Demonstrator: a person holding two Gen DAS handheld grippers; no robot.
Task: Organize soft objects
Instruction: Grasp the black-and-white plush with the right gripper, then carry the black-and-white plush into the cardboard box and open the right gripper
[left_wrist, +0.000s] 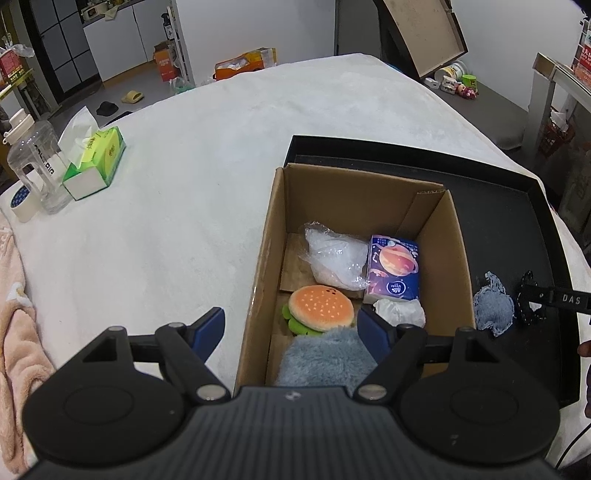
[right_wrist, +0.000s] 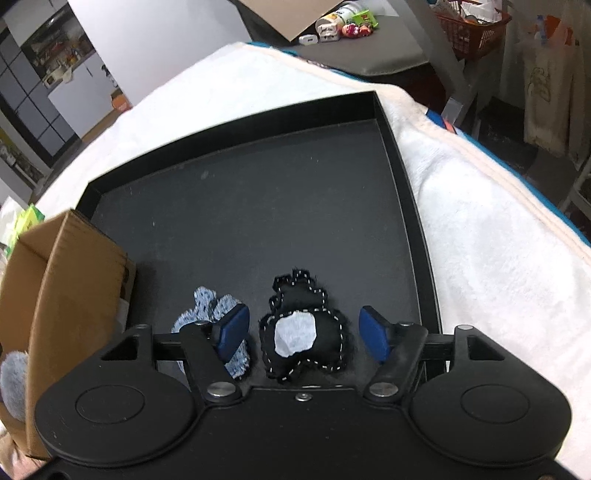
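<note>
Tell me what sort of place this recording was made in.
Probably a lived-in home room, not a lab. The work surface is a white fleece blanket spread like a bed cover, a yellow slipper lies on the floor, and small toys sit against the far wall.

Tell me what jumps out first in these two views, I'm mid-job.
The open cardboard box on the black tray draws the eye, with a plush hamburger, a planet-print tissue pack and a clear plastic bag inside. Beside the box, on the tray floor, a black stitched plush with a white patch lies between the right gripper's open fingers, next to a blue-grey knitted piece.
</note>
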